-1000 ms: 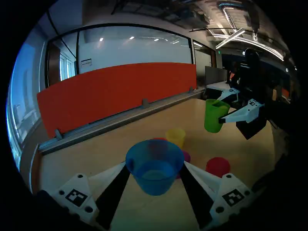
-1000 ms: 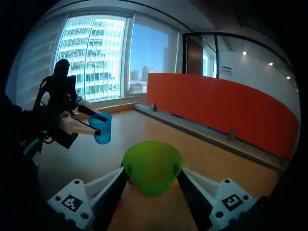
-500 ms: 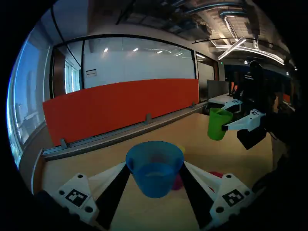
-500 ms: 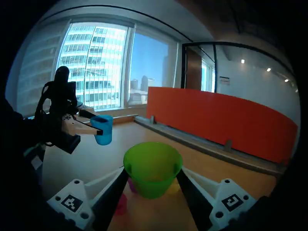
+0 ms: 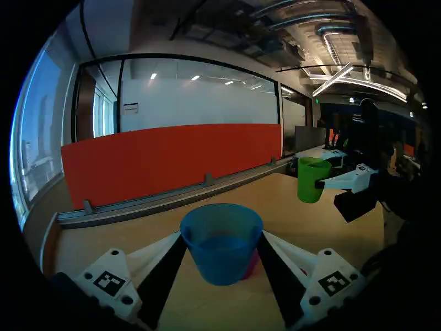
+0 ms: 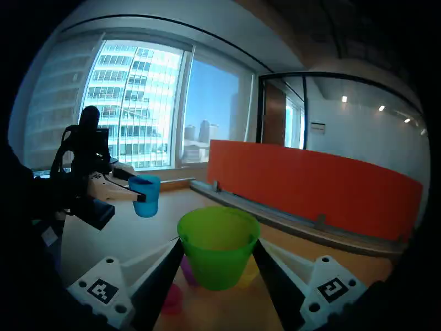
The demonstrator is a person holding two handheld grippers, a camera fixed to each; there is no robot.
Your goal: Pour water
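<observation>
Both cups have risen higher above the bench (image 5: 308,220) since a second ago. The left gripper (image 5: 222,238) pinches the blue cup (image 5: 221,251), upright, water inside. The right gripper (image 6: 218,251) pinches the green cup (image 6: 219,259), upright, well apart from it. A pink cup (image 6: 172,298) stands on the bench below, with the orange partition (image 5: 165,157) beyond.

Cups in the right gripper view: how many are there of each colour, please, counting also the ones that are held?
green cup: 1
blue cup: 1
purple cup: 1
pink-red cup: 1
yellow cup: 1
Total: 5
</observation>
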